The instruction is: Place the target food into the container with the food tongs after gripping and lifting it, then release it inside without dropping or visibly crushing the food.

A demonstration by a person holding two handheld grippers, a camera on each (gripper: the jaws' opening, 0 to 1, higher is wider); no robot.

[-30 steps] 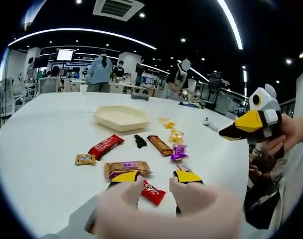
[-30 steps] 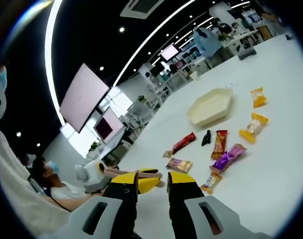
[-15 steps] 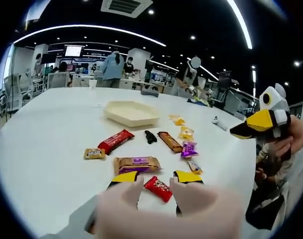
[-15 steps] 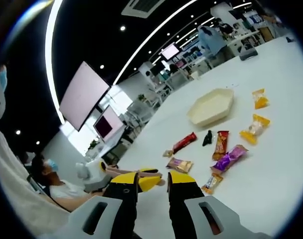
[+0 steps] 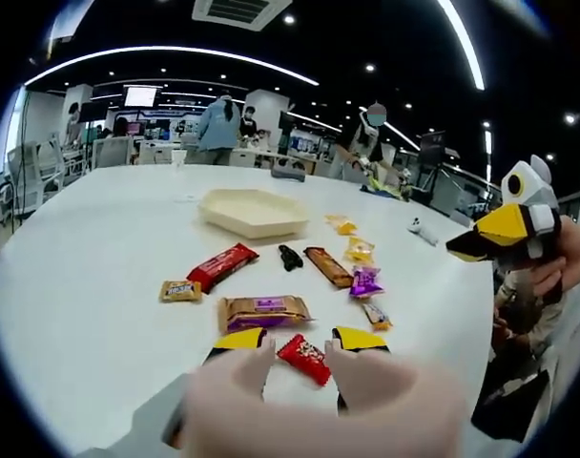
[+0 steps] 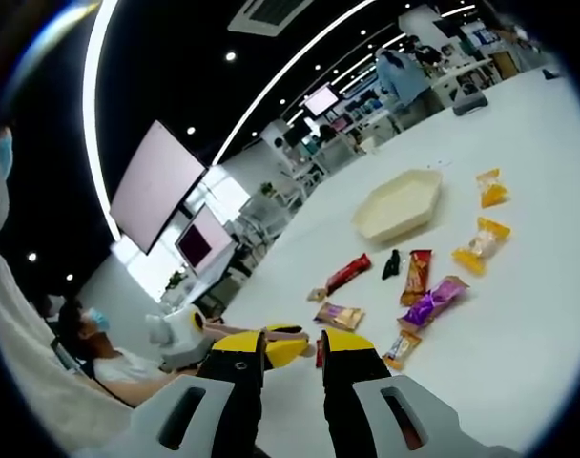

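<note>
A cream hexagonal tray (image 5: 252, 212) sits on the white table (image 5: 90, 248), with wrapped snacks spread in front of it. My left gripper (image 5: 300, 341) is open low over the table, and a small red candy (image 5: 304, 355) lies between its yellow-tipped jaws, untouched. Just beyond lies a tan bar (image 5: 263, 311). A hand holds my right gripper (image 5: 481, 243) above the table's right edge. In the right gripper view, my right gripper (image 6: 292, 345) is open with nothing in it, aimed at the tray (image 6: 402, 203). The left gripper's yellow tip (image 6: 276, 348) shows behind its jaws.
A red bar (image 5: 223, 265), a black piece (image 5: 290, 258), a brown bar (image 5: 328, 267), a purple packet (image 5: 365, 282), yellow packets (image 5: 359, 251) and a gold candy (image 5: 180, 290) lie between me and the tray. People stand at desks behind. A seated person (image 6: 99, 358) is at the left.
The left gripper view has crept forward a little, so the red candy now lies further up between its jaws. The right gripper has barely moved.
</note>
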